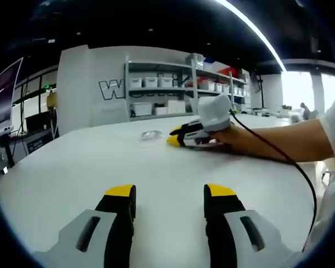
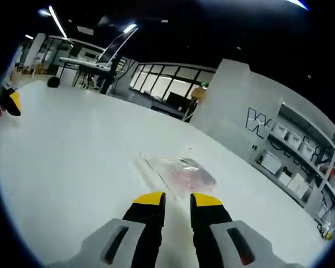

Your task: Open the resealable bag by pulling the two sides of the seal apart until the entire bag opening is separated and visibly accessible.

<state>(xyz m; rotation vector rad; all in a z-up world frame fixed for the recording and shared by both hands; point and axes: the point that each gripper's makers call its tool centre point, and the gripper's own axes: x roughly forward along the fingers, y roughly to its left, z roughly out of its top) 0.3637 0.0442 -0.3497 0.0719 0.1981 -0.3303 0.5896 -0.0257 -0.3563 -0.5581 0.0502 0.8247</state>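
White and broad, the counter spreads through a workshop with storage shelves against a far wall. From the right gripper view, the right gripper has its yellow-tipped fingers a little apart, gripping nothing, low over the counter. Just beyond those tips lies the resealable bag, clear plastic, flat on the counter, with something pinkish inside; its long seal edge appears to run along the side facing the fingers, though the plastic is too transparent to be sure. From the left gripper view, the left gripper has its fingers wide apart and empty, hanging over bare counter, well away from the bag, which shows as a small clear patch far ahead, just beside the right gripper held in the person's hand. The step in hand looks like the first reach for the seal. To do it well, each gripper should probably pinch only one lip of the opening, close to the middle of the seal, so that pulling apart peels the strip rather than dragging the whole bag.
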